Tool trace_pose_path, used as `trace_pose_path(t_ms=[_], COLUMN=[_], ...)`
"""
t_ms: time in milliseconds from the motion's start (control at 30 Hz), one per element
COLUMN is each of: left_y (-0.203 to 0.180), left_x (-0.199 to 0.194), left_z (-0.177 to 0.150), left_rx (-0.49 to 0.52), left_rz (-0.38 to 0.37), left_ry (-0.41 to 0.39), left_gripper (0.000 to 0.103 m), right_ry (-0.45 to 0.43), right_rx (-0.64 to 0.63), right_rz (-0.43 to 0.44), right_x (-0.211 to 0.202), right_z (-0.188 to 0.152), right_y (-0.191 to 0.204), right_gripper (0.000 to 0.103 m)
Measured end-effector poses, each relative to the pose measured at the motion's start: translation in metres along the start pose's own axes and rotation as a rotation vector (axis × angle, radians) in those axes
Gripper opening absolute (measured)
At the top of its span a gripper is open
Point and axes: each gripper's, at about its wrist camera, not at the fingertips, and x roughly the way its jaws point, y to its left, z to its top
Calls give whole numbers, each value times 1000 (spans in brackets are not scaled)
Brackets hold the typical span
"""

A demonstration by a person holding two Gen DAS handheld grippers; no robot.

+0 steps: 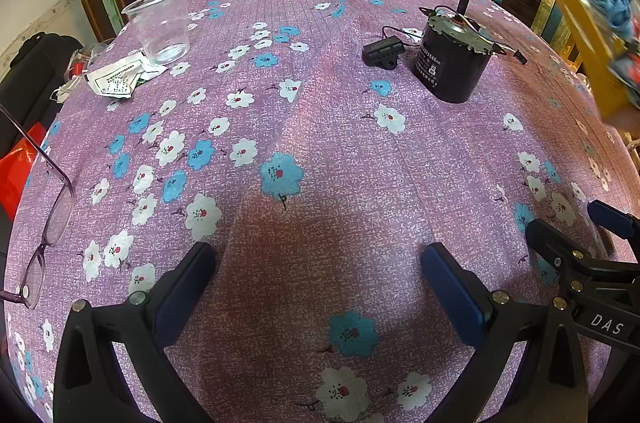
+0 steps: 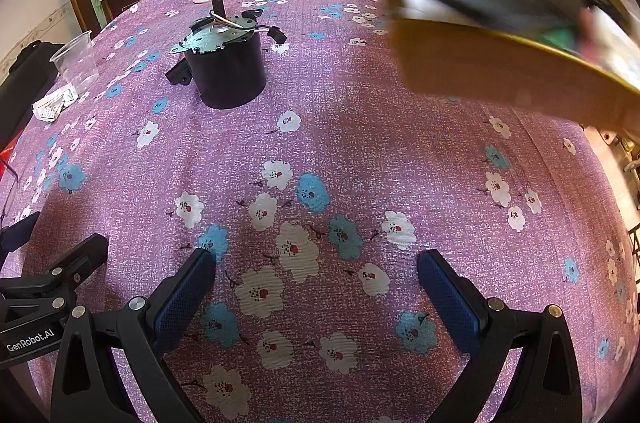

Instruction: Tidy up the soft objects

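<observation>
Blue-padded jaws of the left gripper [image 1: 318,287] and right gripper [image 2: 316,287] gape wide and empty over the floral tablecloth [image 1: 340,151], apparently awaiting the blurred yellow package [image 1: 580,11] arriving mid-air beyond the black motor [image 1: 452,59].

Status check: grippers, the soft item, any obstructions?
Left gripper and right gripper open, empty. Blurred yellow package in the air at right, held by neither. Black motor ahead.

"DAS" marks right hand-held gripper [image 1: 582,223]; "GenRobot.AI" left hand-held gripper [image 2: 48,239].
</observation>
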Motion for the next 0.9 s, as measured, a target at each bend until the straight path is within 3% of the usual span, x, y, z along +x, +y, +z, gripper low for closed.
trace_pose_path(t_ms=[900], left_y=[0], left_x=[0], left_z=[0], left_rx=[0], left_rz=[0], left_ry=[0], left_gripper=[103], right_ry=[0], right_rx=[0], right_rz=[-1], right_x=[5], right_z=[4], right_y=[3], right_gripper=[102])
